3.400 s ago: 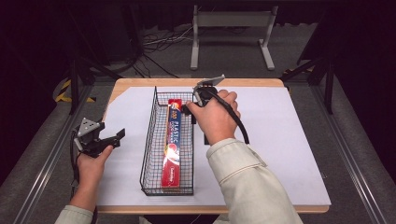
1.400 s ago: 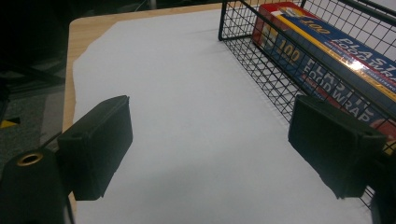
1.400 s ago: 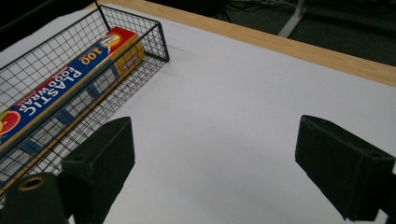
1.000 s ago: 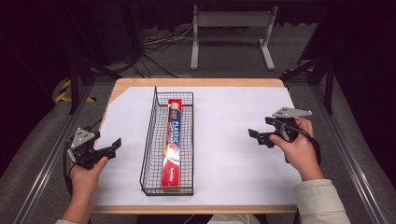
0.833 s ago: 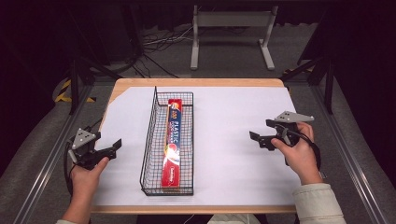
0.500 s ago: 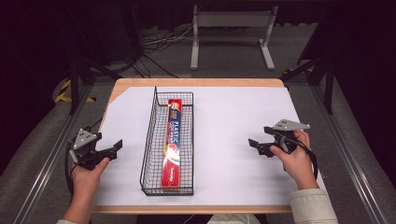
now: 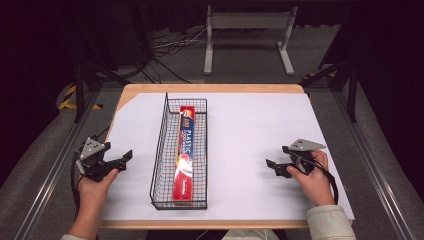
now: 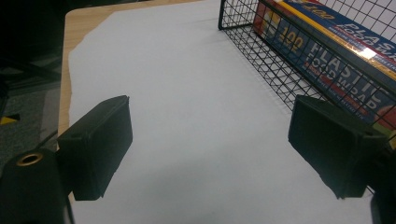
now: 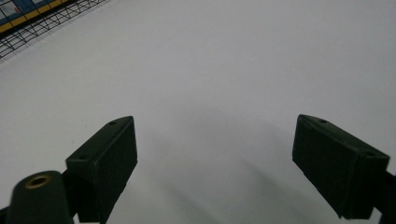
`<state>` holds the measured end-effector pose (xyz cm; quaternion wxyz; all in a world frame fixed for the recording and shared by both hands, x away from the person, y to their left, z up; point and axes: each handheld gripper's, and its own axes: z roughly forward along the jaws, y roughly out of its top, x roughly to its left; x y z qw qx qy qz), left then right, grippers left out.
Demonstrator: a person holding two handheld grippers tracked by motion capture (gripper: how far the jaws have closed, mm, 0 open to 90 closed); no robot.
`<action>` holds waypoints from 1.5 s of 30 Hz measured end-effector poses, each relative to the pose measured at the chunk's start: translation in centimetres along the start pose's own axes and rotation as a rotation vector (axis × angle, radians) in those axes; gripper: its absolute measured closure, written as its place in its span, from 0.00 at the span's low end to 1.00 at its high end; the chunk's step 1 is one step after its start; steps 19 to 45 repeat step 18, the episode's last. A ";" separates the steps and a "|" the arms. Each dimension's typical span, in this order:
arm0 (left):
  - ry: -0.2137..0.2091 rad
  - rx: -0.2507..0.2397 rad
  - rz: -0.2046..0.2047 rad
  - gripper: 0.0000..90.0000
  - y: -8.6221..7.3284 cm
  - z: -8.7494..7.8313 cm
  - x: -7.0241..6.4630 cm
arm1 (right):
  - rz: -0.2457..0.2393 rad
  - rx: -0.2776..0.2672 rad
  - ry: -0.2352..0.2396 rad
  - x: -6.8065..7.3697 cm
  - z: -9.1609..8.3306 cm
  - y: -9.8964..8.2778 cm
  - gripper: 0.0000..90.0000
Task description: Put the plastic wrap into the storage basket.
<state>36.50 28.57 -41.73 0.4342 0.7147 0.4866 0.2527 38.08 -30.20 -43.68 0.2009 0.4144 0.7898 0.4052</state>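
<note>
Both grippers [image 7: 120,159] [image 7: 276,166] gape empty beside the basket [image 7: 159,150], seemingly near table edges.

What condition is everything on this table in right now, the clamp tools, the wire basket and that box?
Left gripper: open, holding nothing, beside the basket.
Right gripper: open, holding nothing, over bare white sheet.
Wire basket: upright on the sheet, open at the top.
Plastic wrap box: closed, lying flat lengthwise inside the basket.
White sheet: spread flat over the table.
</note>
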 end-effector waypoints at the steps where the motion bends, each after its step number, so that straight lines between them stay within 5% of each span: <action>1: -0.001 0.000 -0.001 0.16 0.0 0.1 -0.1 | 0.006 0.001 -0.001 0.0 0.0 -0.1 0.16; 45: -0.009 0.019 0.001 0.16 -0.2 0.7 0.0 | 0.011 0.015 -0.009 0.1 -0.1 -0.6 0.15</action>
